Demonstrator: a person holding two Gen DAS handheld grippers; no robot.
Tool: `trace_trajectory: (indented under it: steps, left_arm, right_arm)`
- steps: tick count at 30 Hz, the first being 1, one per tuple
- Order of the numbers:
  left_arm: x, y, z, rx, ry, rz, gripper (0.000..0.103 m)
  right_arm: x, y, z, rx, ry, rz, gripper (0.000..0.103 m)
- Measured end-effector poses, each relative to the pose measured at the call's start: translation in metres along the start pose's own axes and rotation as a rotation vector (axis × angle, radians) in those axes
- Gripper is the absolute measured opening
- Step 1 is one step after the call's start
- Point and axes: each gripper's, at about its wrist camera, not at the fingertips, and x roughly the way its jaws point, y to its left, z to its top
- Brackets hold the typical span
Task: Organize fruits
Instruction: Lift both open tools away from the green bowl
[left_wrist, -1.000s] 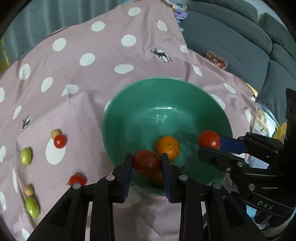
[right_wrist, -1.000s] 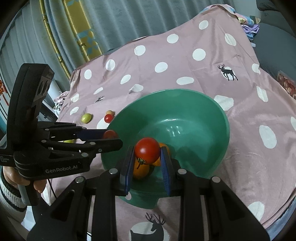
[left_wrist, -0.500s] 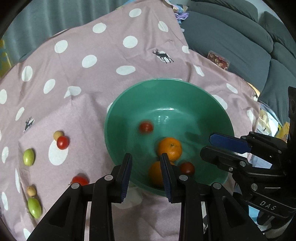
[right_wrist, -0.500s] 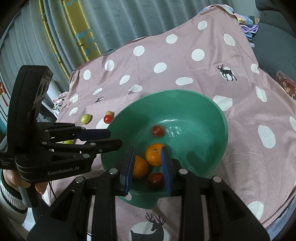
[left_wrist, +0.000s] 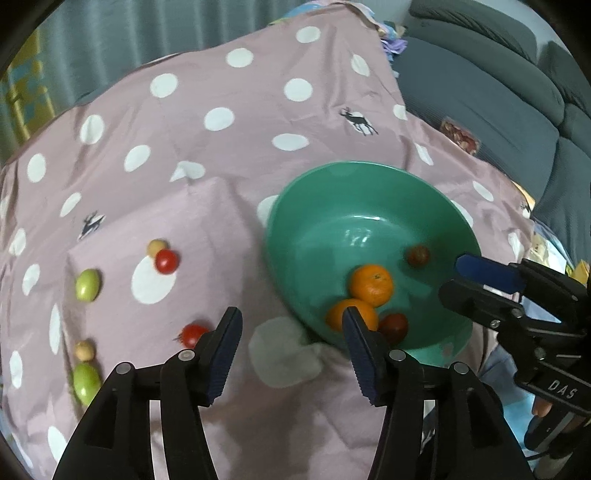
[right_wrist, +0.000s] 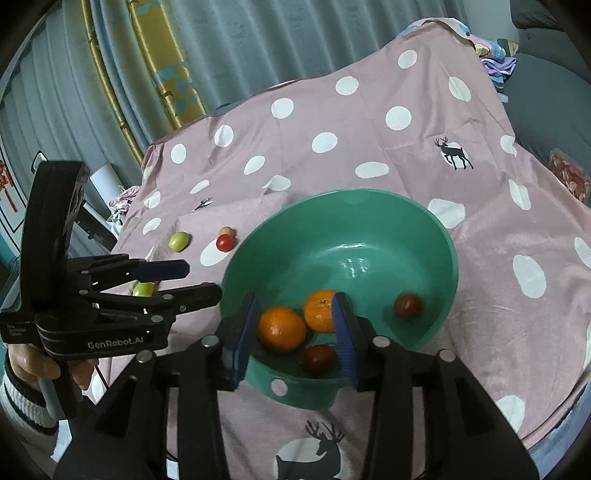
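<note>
The green bowl (left_wrist: 288, 206) (right_wrist: 443, 236) holds two oranges (left_wrist: 371, 284) (right_wrist: 281, 328) and two dark red tomatoes (left_wrist: 394, 326) (right_wrist: 407, 305). My left gripper (left_wrist: 291, 325) (right_wrist: 201, 280) hangs over the cloth at the bowl's left rim. Its jaws are opening and nothing is between them. My right gripper (right_wrist: 294, 301) (left_wrist: 458, 278) hovers over the bowl's near side, jaws opening, gripping nothing; the oranges lie below it. Loose on the cloth to the left lie red tomatoes (left_wrist: 167, 261) (left_wrist: 192, 334), green fruits (left_wrist: 88, 284) and small beige fruits (left_wrist: 157, 246).
A pink dotted cloth (left_wrist: 221, 155) covers the table and drops off at the right. A grey sofa (left_wrist: 498, 110) stands beyond that edge. Curtains (right_wrist: 221, 44) hang behind. A person's hand (right_wrist: 22, 365) in a striped sleeve holds the left gripper.
Both grippers let their tomatoes fall into the bowl, where they rolled and settled. Both sets of jaws have since widened. My left gripper has slid left, off the bowl and over the cloth.
</note>
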Motion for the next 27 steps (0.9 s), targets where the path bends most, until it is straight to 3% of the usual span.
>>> trace_trajectory:
  steps: [3, 19, 27]
  left_arm:
    - [-0.007, 0.011, -0.009, -0.035, -0.006, 0.022, 0.081]
    - [-0.038, 0.107, -0.106, -0.331, 0.046, 0.086, 0.081]
    - [-0.054, 0.129, -0.134, -0.406, 0.028, 0.087, 0.081]
  right_arm:
    - [-0.002, 0.006, 0.0, -0.006, -0.004, 0.003, 0.052]
    - [0.014, 0.068, -0.004, -0.102, 0.044, 0.087, 0.055]
    - [0.029, 0.11, -0.003, -0.175, 0.078, 0.153, 0.055]
